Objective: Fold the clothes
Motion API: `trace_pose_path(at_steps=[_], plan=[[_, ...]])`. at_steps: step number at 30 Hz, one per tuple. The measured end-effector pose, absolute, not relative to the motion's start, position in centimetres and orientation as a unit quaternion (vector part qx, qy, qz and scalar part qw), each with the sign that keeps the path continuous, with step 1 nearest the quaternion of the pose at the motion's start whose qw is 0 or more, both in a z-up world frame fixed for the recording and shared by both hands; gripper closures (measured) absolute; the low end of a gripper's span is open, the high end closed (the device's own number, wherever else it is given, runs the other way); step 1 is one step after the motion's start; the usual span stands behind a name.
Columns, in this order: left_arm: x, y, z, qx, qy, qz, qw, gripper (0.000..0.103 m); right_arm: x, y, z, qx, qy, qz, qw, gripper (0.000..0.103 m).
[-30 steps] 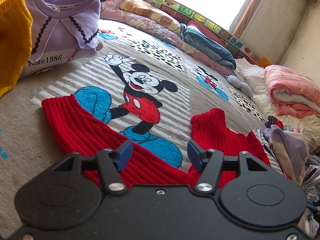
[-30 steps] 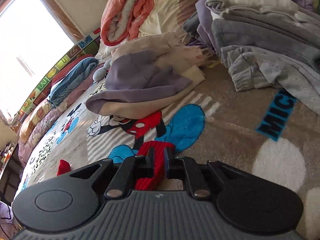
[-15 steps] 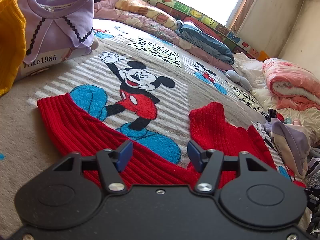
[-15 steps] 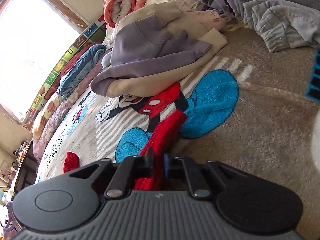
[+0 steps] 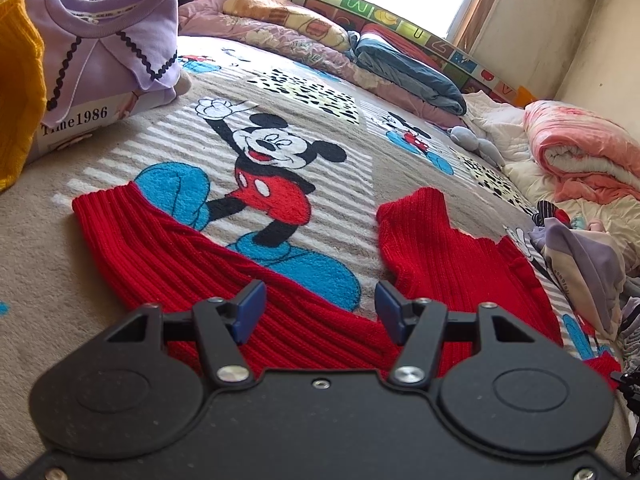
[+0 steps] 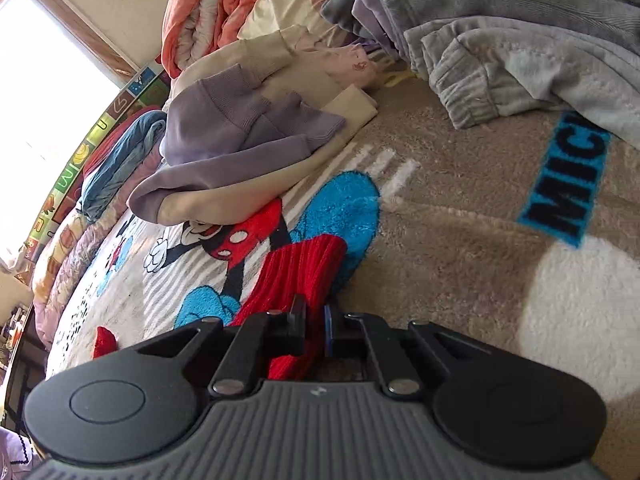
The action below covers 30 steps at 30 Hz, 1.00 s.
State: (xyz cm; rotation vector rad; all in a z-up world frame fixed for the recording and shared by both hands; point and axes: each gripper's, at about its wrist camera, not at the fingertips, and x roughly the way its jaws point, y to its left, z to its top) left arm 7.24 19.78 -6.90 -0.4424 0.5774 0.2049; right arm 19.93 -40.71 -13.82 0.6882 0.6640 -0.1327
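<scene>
My right gripper (image 6: 314, 330) is closed tight on a fold of the red sweater (image 5: 168, 256), the knit is pinched between the two pads. My left gripper (image 5: 318, 308) stands about half open above the sweater's lower part and it holds nothing. The sweater lies spread on the cartoon blanket (image 5: 280, 92), its two sleeves pointing away from me. At the far left there is a folded purple top (image 5: 112, 44) beside a yellow knit (image 5: 18, 80). On the right a pink quilt (image 5: 580, 152) is rolled up
</scene>
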Motion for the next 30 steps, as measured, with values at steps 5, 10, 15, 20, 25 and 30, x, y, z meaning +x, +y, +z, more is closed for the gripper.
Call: trace_pose_path(at_steps=[5, 10, 15, 20, 25, 30], plan=[[6.6, 19.5, -6.1, -0.215, 0.277, 0.101, 0.931, 0.043, 18.4, -40.7, -12.4, 0.313, 0.270, -0.084, 0.907, 0.086], [7.1, 18.3, -4.8, -0.218, 0.278, 0.076, 0.932, 0.039, 18.1, -38.9, -10.5, 0.323, 0.234, 0.004, 0.917, 0.083], [10.5, 17.0, -4.3, -0.226, 0.275, 0.037, 0.934, 0.036, 20.3, -34.7, -9.5, 0.293, 0.246, 0.108, 0.918, 0.073], [14.5, 18.0, -5.7, -0.248, 0.297, 0.029, 0.922, 0.036, 23.6, -30.5, -9.3, 0.249, 0.273, 0.188, 0.910, 0.068], [18.6, 20.3, -7.1, -0.304, 0.322, -0.014, 0.897, 0.036, 27.4, -27.1, -9.0, 0.241, 0.314, 0.240, 0.887, 0.068], [23.1, 22.1, -8.8, -0.348, 0.343, -0.040, 0.872, 0.037, 29.9, -22.8, -9.0, 0.206, 0.341, 0.276, 0.875, 0.067]])
